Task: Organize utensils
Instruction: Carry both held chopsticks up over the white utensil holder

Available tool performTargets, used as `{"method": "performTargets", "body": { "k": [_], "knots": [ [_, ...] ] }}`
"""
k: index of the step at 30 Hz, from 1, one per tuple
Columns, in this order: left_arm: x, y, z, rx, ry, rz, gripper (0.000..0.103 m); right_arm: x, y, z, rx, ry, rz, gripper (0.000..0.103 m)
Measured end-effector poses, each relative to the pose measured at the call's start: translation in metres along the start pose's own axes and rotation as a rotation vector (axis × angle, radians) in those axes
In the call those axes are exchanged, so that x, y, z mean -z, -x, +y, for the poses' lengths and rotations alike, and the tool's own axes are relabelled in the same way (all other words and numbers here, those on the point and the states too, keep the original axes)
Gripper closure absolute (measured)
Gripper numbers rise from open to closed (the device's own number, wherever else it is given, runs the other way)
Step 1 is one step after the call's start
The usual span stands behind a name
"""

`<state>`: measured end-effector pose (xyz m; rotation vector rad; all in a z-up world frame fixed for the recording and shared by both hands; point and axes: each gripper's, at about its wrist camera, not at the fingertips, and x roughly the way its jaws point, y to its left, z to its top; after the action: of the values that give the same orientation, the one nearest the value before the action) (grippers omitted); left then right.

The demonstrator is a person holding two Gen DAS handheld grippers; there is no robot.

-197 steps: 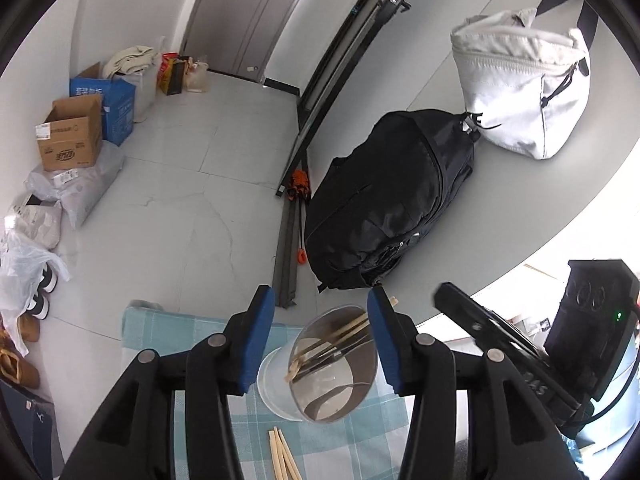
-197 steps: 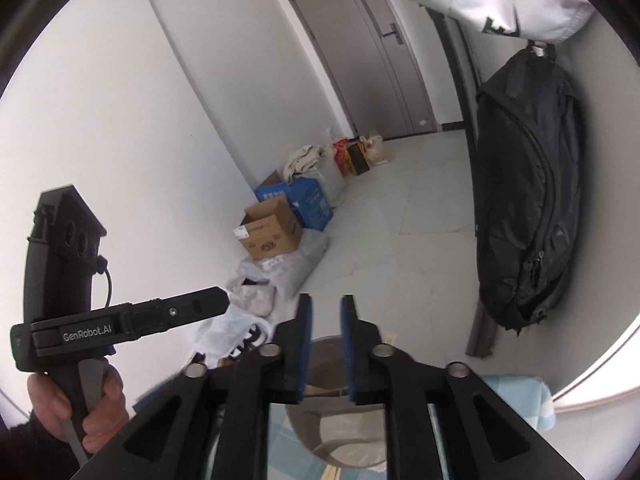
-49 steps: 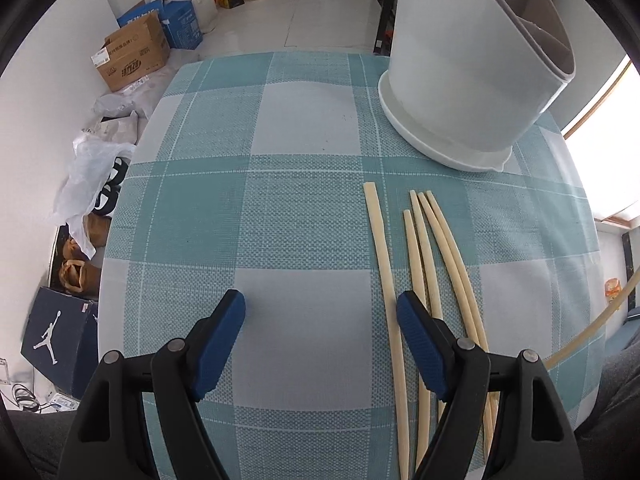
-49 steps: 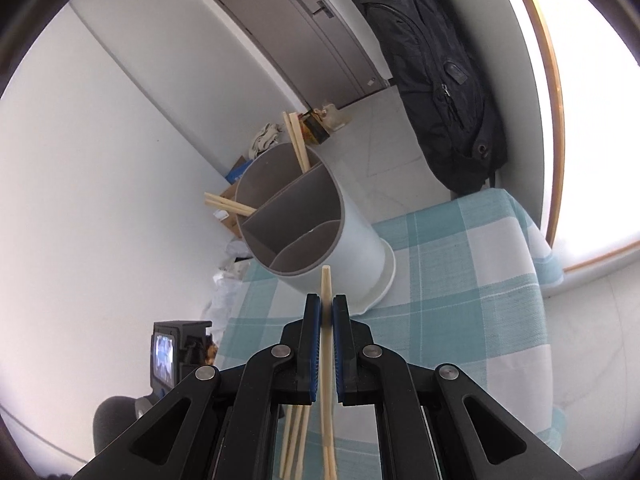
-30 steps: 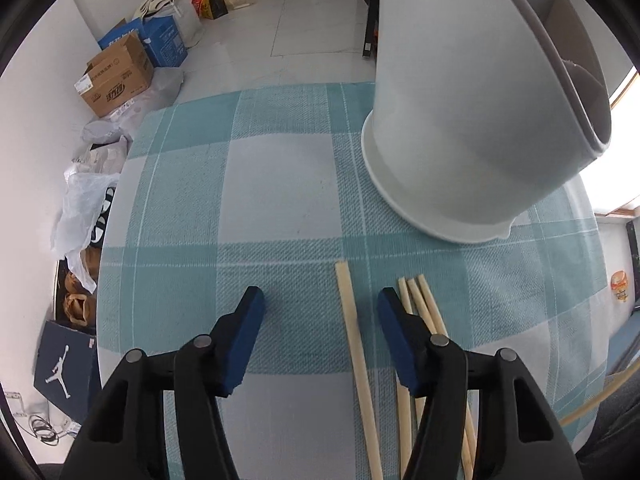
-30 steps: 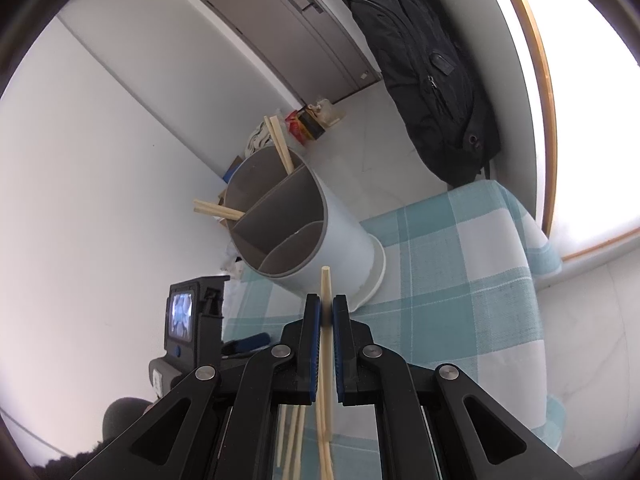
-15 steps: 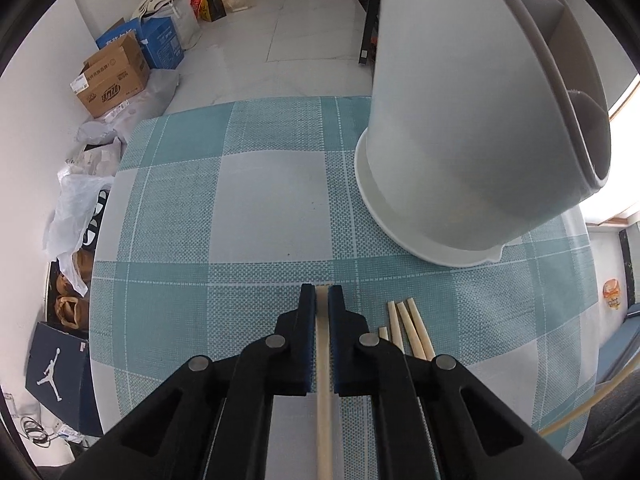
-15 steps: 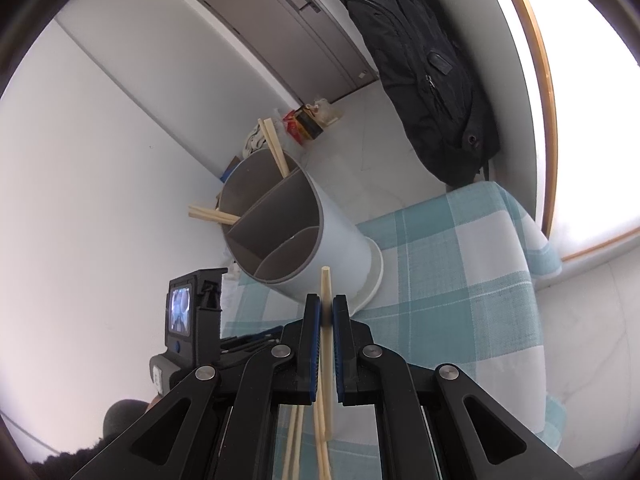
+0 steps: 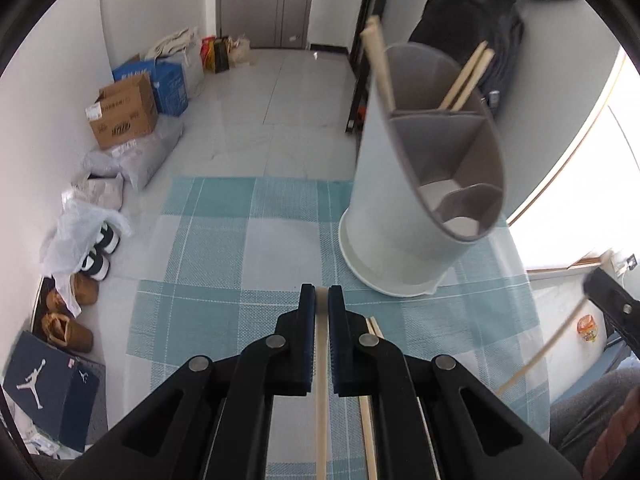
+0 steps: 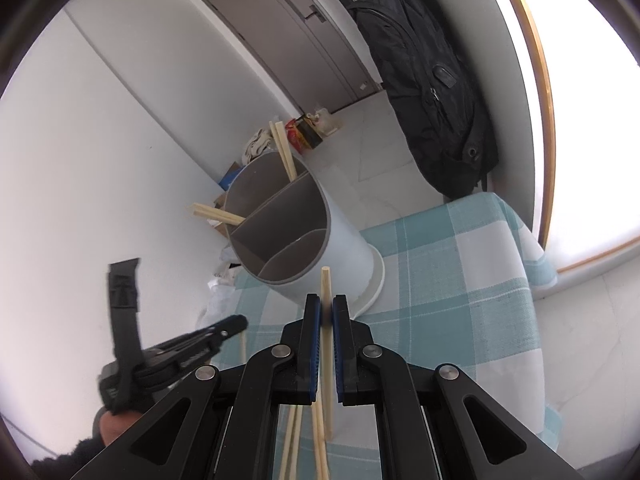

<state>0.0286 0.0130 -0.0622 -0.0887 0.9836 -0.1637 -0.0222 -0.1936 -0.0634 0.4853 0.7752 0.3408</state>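
You are partway through. The holder (image 9: 420,184) stands on the checked cloth (image 9: 208,264) covering the surface, and its far compartment already has chopsticks in it: one leaning at the left rim (image 9: 380,64) and a pair leaning right (image 9: 466,78). The two nearer compartments look empty from the left wrist view. At least one loose chopstick (image 9: 370,400) lies on the cloth beside your left claw, and the right wrist view shows a few more under the right claw (image 10: 294,440), so several are left to put away.

Your left claw (image 9: 321,300) is closed on a chopstick (image 9: 321,380), gripping it near its far tip, with the stick running back between the fingers toward you. It sits low, just short of the holder's base and pointing past its left side.

Your right claw (image 10: 327,312) is also closed on a chopstick (image 10: 326,280), whose tip pokes out ahead of the fingers. It is held above the cloth on the holder's right, aimed toward the nearest compartment. I judge that both sticks need lifting over the rim next.
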Motion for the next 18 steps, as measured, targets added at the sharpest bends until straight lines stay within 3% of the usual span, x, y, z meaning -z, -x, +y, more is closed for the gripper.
{"method": "performTargets", "body": {
  "k": [9,18],
  "knots": [
    [0.001,0.031,0.011,0.043,0.029,-0.120,0.101,0.008,0.008,0.010,0.014,0.025,-0.037,0.098],
    [0.008,0.056,0.009,0.080,0.008,-0.182,0.101,0.015,0.022,0.027,0.033,0.090,-0.091,0.098]
  ]
}}
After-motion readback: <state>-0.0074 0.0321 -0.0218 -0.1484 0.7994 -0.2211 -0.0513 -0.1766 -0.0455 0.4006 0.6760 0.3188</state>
